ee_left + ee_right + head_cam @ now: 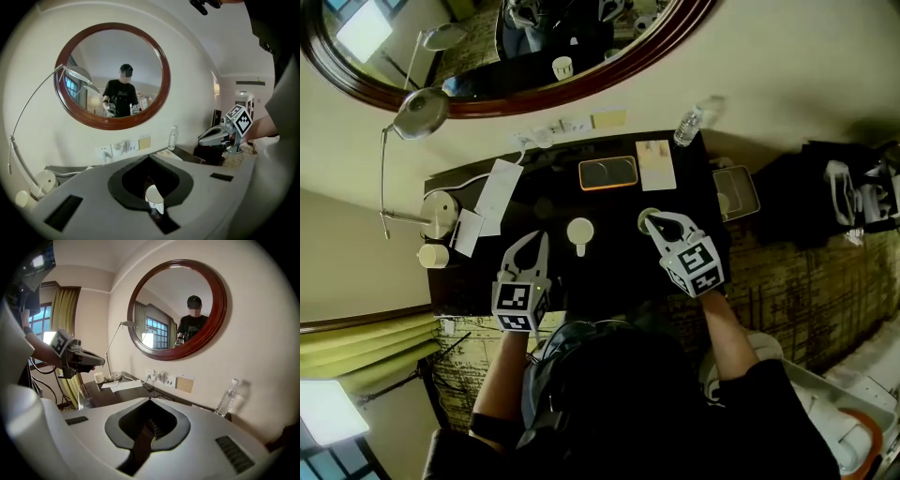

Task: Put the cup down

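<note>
A white cup [579, 231] with a handle stands upright on the dark table [609, 272], between my two grippers. It also shows through the gap under the left jaws [154, 198]. My left gripper [541, 236] hangs just left of the cup, apart from it, jaws together with nothing between them [149, 156]. My right gripper [654, 222] is to the cup's right, shut [150, 400]. A pale round thing [646, 217] lies at its tips; I cannot tell whether they touch it.
At the back of the table lie an orange-rimmed tray [607, 172], a booklet [655, 164] and a water bottle [687, 126]. Papers [498, 187], a lamp base [439, 208] and a small cream cup [433, 255] sit at the left. A round mirror [112, 75] hangs on the wall.
</note>
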